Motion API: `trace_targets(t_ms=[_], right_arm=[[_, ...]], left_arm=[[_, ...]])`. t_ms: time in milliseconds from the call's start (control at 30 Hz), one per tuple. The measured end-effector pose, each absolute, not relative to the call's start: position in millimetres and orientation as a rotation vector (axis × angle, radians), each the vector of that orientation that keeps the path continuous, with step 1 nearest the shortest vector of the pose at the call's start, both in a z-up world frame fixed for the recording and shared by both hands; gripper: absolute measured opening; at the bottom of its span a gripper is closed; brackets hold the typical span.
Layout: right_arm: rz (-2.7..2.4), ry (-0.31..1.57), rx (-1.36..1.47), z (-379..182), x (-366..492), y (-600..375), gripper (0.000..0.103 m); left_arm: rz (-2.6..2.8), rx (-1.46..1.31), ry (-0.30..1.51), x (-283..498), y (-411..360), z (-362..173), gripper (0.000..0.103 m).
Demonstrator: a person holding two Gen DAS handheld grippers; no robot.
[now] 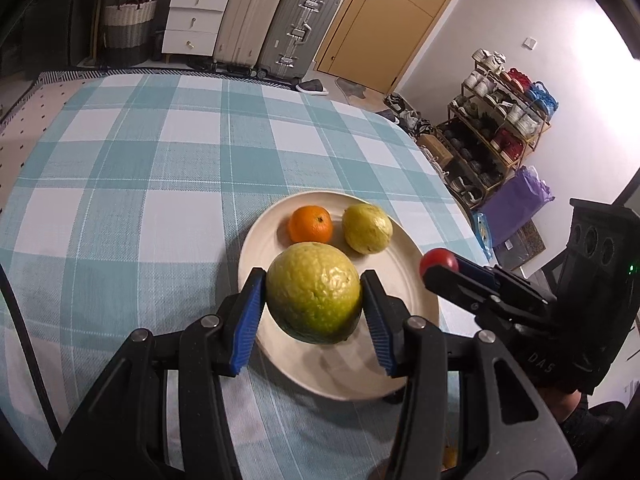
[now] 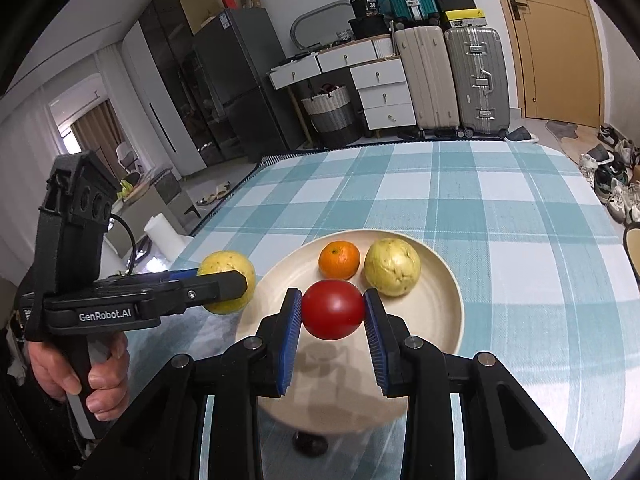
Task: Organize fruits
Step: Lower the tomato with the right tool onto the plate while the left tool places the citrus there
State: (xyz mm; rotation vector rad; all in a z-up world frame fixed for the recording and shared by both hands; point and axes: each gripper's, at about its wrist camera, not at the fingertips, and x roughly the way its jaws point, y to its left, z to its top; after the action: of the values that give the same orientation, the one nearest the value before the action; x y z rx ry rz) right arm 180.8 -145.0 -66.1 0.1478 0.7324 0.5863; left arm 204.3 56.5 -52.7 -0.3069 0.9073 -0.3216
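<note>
Left gripper [image 1: 314,294] — jaws part-open, blue pads pressed to both sides of a large yellow-green citrus [image 1: 315,293]. Fruit held clear of the surface, over the near part of the cream plate [image 1: 408,344]; its shadow falls on the plate below.

Right gripper [image 2: 333,310] — jaws drawn in narrow, clamped on a red tomato [image 2: 333,309], one pad on each side. Tomato also off the surface, above the plate's near half. From the left wrist view this gripper enters over the plate's right rim.

On the plate: a small orange [image 1: 311,224] and a pale yellow fruit [image 1: 368,229], side by side at the far rim, just apart, neither touched by a pad.

Plate sits on the checked teal-and-white tablecloth [image 1: 140,168], towards the table's near edge and closer to its right edge than its left.

A bare hand [image 2: 86,376] grips the left gripper's handle.
</note>
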Motion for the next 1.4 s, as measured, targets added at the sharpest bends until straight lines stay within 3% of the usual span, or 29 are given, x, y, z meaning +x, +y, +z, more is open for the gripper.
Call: trace_targets(t_ms=[1033, 1267, 1400], right_arm=[[0.618, 0.778, 0.063, -99.9, 231.8, -100.6, 0.032], [0.612, 0.745, 0.057, -93.3, 230.3, -103.5, 0.046], [0.612, 0.724, 0.071, -86.3, 223.8, -109.7, 0.046]], left_arm=[[-0.346, -0.320, 0.984, 268.3, 53.0, -92.0, 0.045], [-0.330, -0.310, 0.952, 267.0, 52.9, -77.4, 0.047], [-0.315, -0.302, 0.940, 258.2, 53.0, -68.0, 0.047]])
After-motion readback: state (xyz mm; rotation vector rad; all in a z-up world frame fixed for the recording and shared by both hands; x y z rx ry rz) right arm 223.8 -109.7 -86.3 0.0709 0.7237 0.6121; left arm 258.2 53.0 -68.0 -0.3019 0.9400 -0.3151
